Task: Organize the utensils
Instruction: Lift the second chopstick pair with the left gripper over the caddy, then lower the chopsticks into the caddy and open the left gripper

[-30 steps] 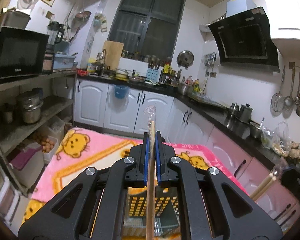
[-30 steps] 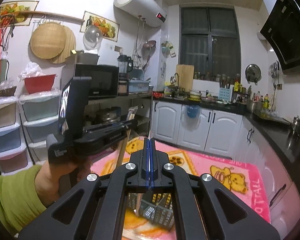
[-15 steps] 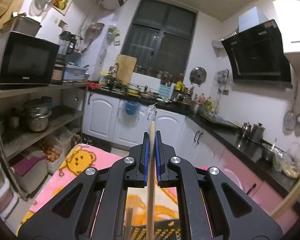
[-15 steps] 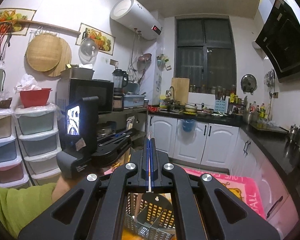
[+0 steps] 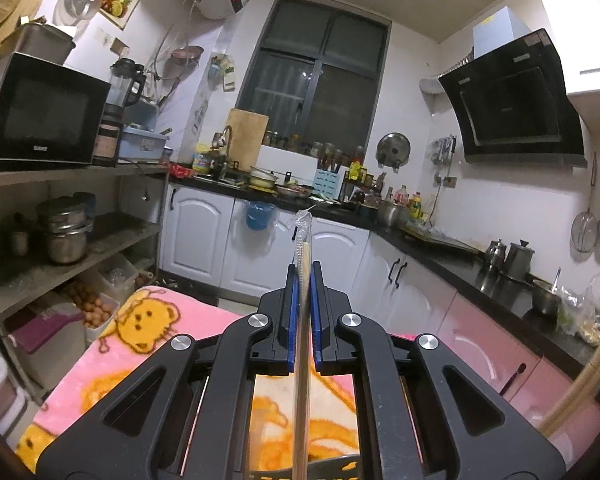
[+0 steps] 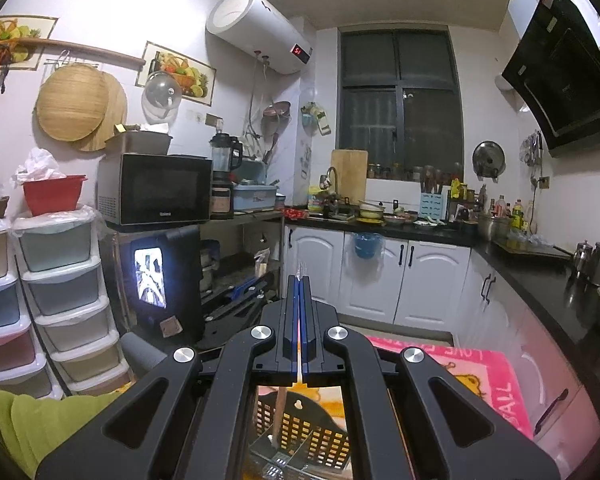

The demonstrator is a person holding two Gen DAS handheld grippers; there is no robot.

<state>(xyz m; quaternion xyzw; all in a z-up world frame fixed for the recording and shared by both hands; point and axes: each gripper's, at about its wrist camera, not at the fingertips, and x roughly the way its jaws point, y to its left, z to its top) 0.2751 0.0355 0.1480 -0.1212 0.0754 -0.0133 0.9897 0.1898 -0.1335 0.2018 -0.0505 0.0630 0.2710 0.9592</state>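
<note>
We hold each hand-held gripper upright-clamped on wrapped chopsticks: the left hand-held gripper [image 5: 304, 280] pinches a wrapped pair [image 5: 302, 320], the right hand-held gripper [image 6: 300, 292] a thinner wrapped stick [image 6: 300, 344]. Both hang above the black perforated caddy [image 6: 324, 436] on the pink-blanketed table [image 5: 112, 356], probably so they drop in vertically.

Left view: along my left gripper [image 5: 303, 276], window [image 5: 320, 76] at 12 o'clock.
Right view: along my right gripper [image 6: 300, 284].
Shared: window [image 6: 400, 100], microwave [image 5: 44, 112].

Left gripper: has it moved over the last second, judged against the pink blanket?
Yes. The left gripper has tipped upward and swung left: the pink blanket now sits lower in its view, and the microwave has grown larger. Its jaws hold the wrapped chopsticks.
</note>
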